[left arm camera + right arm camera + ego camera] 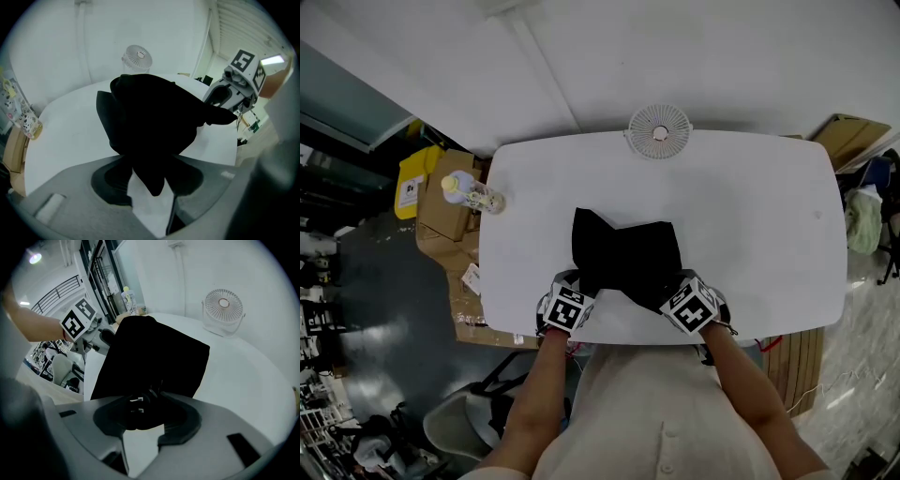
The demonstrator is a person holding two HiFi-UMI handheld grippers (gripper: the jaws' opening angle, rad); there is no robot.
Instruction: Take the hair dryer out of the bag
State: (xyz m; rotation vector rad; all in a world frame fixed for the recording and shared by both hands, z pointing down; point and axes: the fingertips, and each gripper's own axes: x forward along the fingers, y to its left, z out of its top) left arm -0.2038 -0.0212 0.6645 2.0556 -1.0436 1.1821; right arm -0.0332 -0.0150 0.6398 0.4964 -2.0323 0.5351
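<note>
White table [750, 206], black bag [628, 255] bunched at its middle, toward the near edge, cloth humped up between two grips. Left hand-held gripper [150, 161] at the bag's near-left corner: jaws narrowed onto a pinched neck of black cloth, with a loose tip hanging back between them over bare table. Right hand-held gripper [147, 399] at the near-right corner: jaws partly closed and clamped on the bag's edge, two small pale prongs showing in the cloth there (too small to tell what). Both angled steeply down, marker cubes uppermost. Hair dryer not visible in any view, only the bag's dark outside. Small white fan [659, 131] upright at the far edge, well apart from the bag. Bottle with yellow cap [472, 193] just beside the table's left edge, above cardboard boxes [441, 225] stacked on the floor.
</note>
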